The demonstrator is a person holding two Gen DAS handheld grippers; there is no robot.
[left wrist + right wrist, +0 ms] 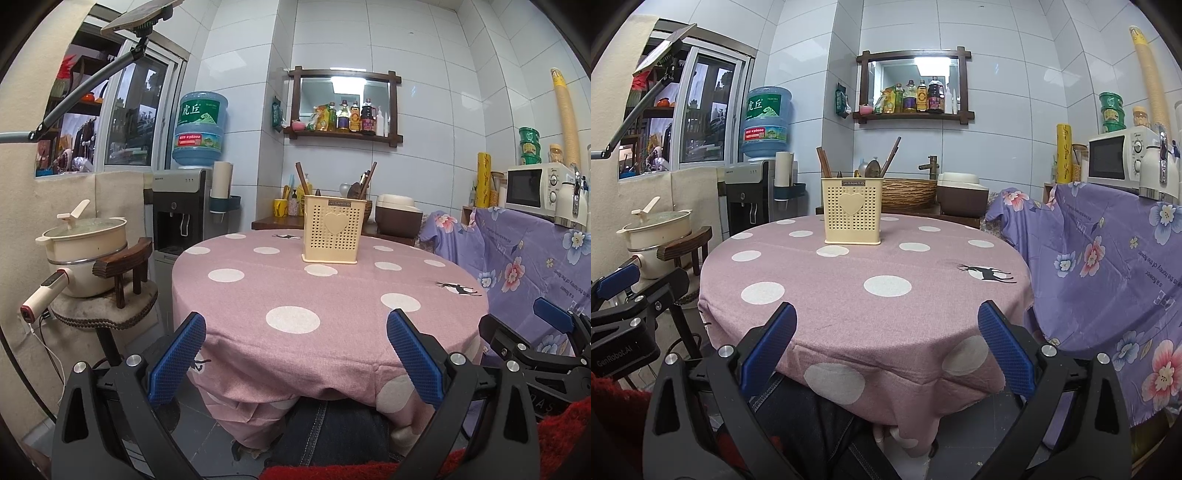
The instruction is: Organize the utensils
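Yellow holder (330, 229) stands upright at far side of round pink surface (332, 295), utensils (875, 166) poking out top.

Left hand-held gripper (295, 365) and right hand-held gripper (886, 362) wait low at near edge, both spread wide, holding nothing. Probably getting ready to reach.

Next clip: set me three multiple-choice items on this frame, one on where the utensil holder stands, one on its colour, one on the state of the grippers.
1. Where does the utensil holder stand?
A. on the round table
B. on the microwave
C. on the floor

2. Its colour?
A. blue
B. cream yellow
C. black

3. The left gripper and right gripper are:
A. both shut on spoons
B. one open, one shut
C. both open, empty

Answers: 1 A, its base rests on the dotted cloth; 2 B, its perforated walls are pale yellow; 3 C, the blue pads stand wide apart with nothing between.
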